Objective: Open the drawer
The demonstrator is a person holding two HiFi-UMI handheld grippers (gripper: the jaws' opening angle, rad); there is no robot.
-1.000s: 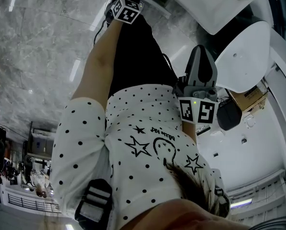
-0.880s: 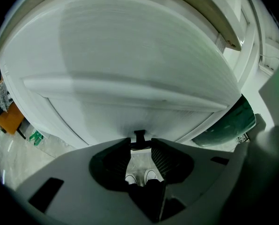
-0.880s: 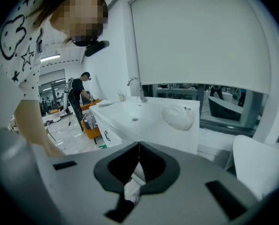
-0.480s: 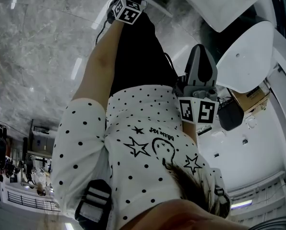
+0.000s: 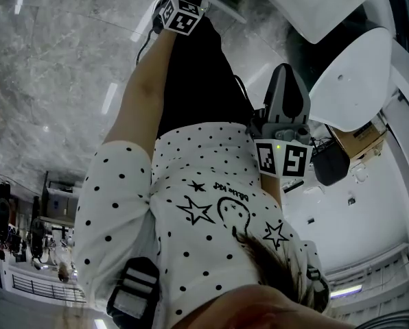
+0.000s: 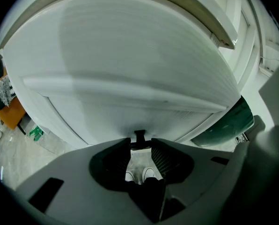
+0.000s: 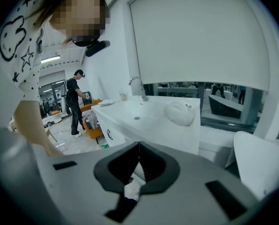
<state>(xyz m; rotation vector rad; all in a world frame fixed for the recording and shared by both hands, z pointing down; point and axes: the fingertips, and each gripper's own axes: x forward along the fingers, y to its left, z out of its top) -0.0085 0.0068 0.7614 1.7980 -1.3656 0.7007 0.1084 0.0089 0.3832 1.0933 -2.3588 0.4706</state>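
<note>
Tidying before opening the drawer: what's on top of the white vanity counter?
A faucet, a crumpled white cloth, and far-end items too small to name. Anything behind the cloth is hidden.

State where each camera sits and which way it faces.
Left gripper view: rides the left gripper, facing a white drawer front; jaws closed on its black handle; the person's shoes show below.
Right gripper view: rides the right gripper, jaws together, facing a sink counter; dotted shirt and arm at left.
Head view: on the head, looking down the dotted shirt to both grippers and the floor.
Shared: head and right gripper views both show the shirt.
</note>
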